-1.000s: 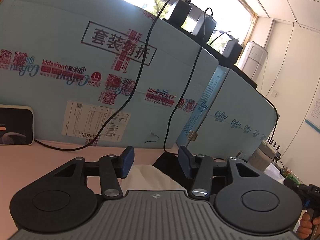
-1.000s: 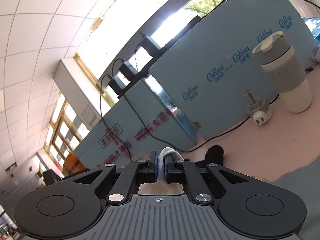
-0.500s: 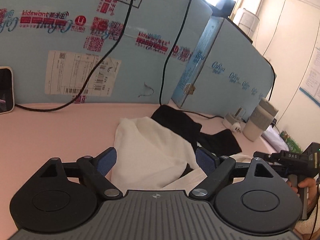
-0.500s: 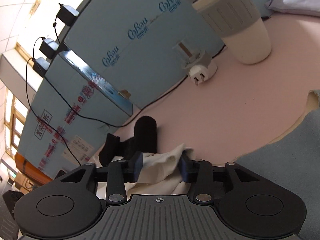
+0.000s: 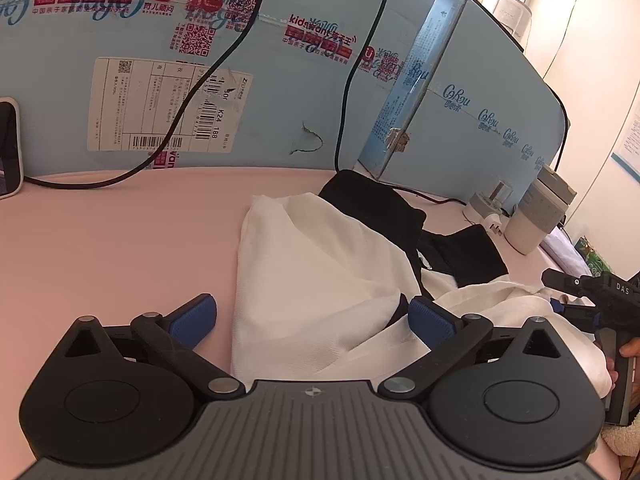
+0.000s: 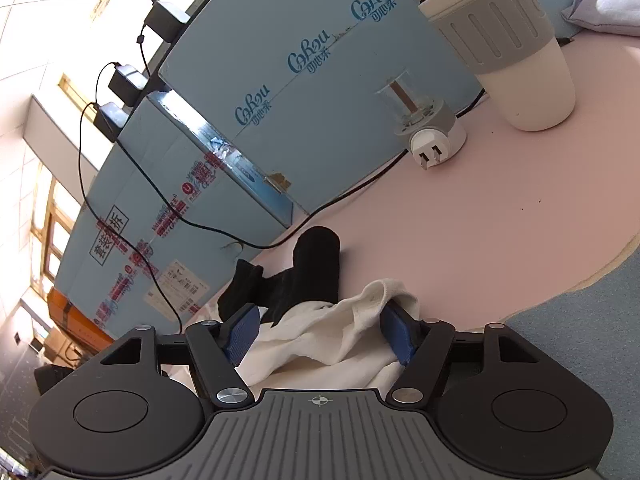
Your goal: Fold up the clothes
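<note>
Both grippers, left (image 5: 312, 316) and right (image 6: 318, 330), are opening, releasing the white garment (image 5: 312, 272) mid-table; next, regrasping an edge.

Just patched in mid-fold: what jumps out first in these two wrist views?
The crumpled white garment on the pink table, lying partly over a black garment behind it. Both tongs are opening with white cloth between them: the left tongs wide apart, the right tongs loosely around a bunched edge. Behind stand big blue cardboard boxes, with a white tumbler at the right.
</note>
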### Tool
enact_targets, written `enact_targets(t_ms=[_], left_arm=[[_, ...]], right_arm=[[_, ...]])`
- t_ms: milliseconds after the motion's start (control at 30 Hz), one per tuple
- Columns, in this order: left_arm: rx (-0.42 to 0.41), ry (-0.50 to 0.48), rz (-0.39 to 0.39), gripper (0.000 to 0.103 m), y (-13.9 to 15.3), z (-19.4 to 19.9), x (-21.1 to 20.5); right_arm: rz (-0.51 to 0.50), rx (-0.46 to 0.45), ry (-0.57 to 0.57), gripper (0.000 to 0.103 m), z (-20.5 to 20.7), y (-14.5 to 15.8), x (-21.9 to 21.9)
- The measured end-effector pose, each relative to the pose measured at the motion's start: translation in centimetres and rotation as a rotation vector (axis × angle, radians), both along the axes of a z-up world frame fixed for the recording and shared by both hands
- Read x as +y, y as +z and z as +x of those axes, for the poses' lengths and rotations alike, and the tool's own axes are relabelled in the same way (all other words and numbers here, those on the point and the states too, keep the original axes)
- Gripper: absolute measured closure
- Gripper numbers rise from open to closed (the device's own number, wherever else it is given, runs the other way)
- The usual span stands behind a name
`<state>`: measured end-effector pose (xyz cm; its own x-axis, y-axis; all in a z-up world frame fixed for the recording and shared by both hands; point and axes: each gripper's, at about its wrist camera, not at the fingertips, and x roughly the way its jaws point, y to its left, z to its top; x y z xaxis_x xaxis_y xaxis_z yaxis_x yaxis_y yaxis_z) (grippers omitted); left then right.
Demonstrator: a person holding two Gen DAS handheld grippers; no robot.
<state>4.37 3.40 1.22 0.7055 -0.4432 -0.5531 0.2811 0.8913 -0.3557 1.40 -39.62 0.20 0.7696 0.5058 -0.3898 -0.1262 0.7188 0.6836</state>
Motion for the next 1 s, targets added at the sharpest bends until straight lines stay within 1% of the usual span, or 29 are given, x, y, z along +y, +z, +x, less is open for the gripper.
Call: enact_targets(t_ms=[200,267,333,400,467,500,533,633,700,800,867,933,1000], left_arm=[[0.001,0.001,-0.013,0.000,0.0,0.0,0.1],[0.003,0.000,-0.024,0.000,0.0,0.1,0.2],[0.007,-0.004,-0.042,0.000,-0.1,0.2,0.5],[0.012,-0.008,-0.060,0.000,-0.1,0.3,0.8],[0.017,-0.011,-0.085,0.000,-0.1,0.4,1.2],[0.020,-0.012,-0.096,0.000,-0.1,0.5,1.4],[0.022,-0.013,-0.105,0.000,-0.1,0.5,1.5],[0.026,-0.011,-0.121,0.000,-0.1,0.6,1.8],[0.028,-0.002,-0.123,0.000,0.0,0.5,1.9],[0.017,0.020,-0.119,0.000,0.7,0.0,2.3],[0.001,0.014,-0.141,0.001,1.3,-0.6,2.9],[-0.021,0.012,-0.159,0.003,2.0,-1.5,3.3],[-0.043,0.001,-0.155,0.003,2.6,-2.6,3.5]], right_arm=[[0.010,0.014,0.006,0.035,0.2,0.1,-0.2],[0.023,0.049,0.006,0.035,0.5,0.4,-0.4],[0.056,0.109,-0.012,0.034,0.8,0.8,-0.9],[0.112,0.185,-0.053,0.028,1.1,1.3,-1.9],[0.103,0.264,-0.140,0.005,1.1,2.3,-3.1],[0.091,0.297,-0.188,0.003,1.1,2.9,-3.7],[0.062,0.304,-0.241,0.003,0.9,3.7,-4.4],[0.051,0.253,-0.283,0.003,-0.6,5.6,-5.5],[0.043,0.199,-0.249,0.003,-1.9,6.6,-5.0],[-0.040,0.129,-0.181,0.003,-3.6,8.1,-2.5],[-0.085,0.087,-0.136,0.003,-4.7,9.0,-0.9],[-0.057,0.080,-0.095,0.003,-5.4,8.7,-0.1],[-0.026,0.085,-0.054,0.003,-5.9,8.1,0.5]])
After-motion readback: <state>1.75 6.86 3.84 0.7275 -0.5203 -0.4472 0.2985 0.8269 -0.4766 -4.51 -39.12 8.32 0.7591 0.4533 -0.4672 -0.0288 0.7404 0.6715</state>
